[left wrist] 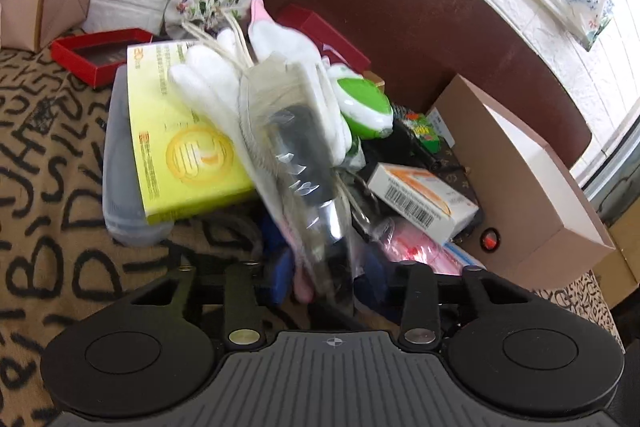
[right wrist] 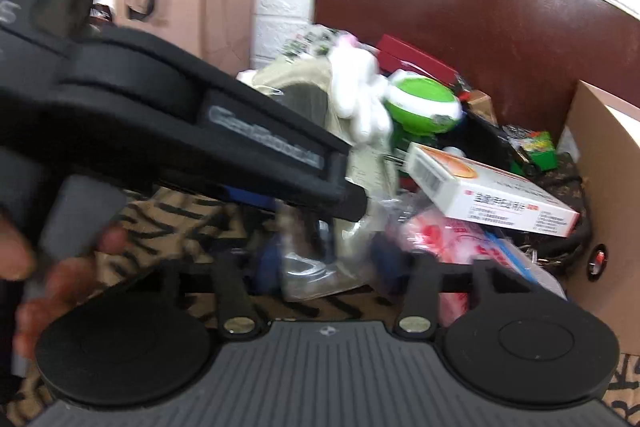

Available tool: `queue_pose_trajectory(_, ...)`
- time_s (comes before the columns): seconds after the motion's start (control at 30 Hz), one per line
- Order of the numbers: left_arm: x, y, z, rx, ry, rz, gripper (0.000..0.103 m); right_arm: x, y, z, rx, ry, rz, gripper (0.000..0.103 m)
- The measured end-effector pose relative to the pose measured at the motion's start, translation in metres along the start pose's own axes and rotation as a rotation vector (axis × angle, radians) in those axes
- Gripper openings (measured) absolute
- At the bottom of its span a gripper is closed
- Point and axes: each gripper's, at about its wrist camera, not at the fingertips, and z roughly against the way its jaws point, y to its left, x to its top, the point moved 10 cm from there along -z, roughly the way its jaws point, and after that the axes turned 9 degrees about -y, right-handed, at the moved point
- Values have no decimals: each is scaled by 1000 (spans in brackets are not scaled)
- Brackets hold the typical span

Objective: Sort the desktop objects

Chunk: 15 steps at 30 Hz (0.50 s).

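My left gripper (left wrist: 326, 275) is shut on a clear plastic bag (left wrist: 296, 167) that holds a dark object and stands up between the blue fingers (left wrist: 280, 279). Behind it lie a white plush toy (left wrist: 208, 75), a yellow box (left wrist: 176, 131) on a grey case (left wrist: 120, 163), a green and white round gadget (left wrist: 366, 107) and a white and orange medicine box (left wrist: 420, 199). In the right wrist view my right gripper (right wrist: 324, 263) has its blue fingers (right wrist: 268, 267) on both sides of the same bag (right wrist: 320, 267). The left gripper's body (right wrist: 180, 123) crosses that view. The medicine box (right wrist: 492, 195) lies to the right.
A brown cardboard box (left wrist: 520, 195) stands at the right; it also shows in the right wrist view (right wrist: 608, 195). A red tray (left wrist: 96, 55) lies far left, a floral pouch (left wrist: 208, 3) behind the toy, a pink packet (right wrist: 448, 239) under the medicine box. A dark red chair back (left wrist: 400, 7) stands behind. The cloth (left wrist: 48, 155) is letter-patterned.
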Motion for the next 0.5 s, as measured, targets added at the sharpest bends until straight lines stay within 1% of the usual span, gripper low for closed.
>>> queue_pose_trajectory(0.1,-9,-4,12,-5,10,27,46,-3,4,10,-4,24,17,26)
queue_pose_trajectory(0.13,-13,-5,16,-5,13,31,44,-4,5,14,5,29,10,21)
queue_pose_trajectory(0.17,-17,-8,21,-13,20,34,44,-7,7,18,20,39,-1,13)
queue_pose_trajectory(0.2,-21,-11,26,-18,29,37,43,-10,10,24,37,50,-15,9)
queue_pose_trajectory(0.23,-25,-14,31,-21,36,35,43,-13,13,31,57,60,-31,1)
queue_pose_trajectory(0.3,-33,-19,40,-28,45,23,43,-19,22,44,92,69,-44,1)
queue_pose_trajectory(0.4,-45,-18,55,-20,42,49,43,-28,37,60,138,76,-50,1)
queue_pose_trajectory(0.47,-49,-11,64,15,27,55,44,-34,44,68,164,88,-51,4)
queue_pose_trajectory(0.5,-50,-5,68,36,14,65,51,-36,48,72,170,88,-38,8)
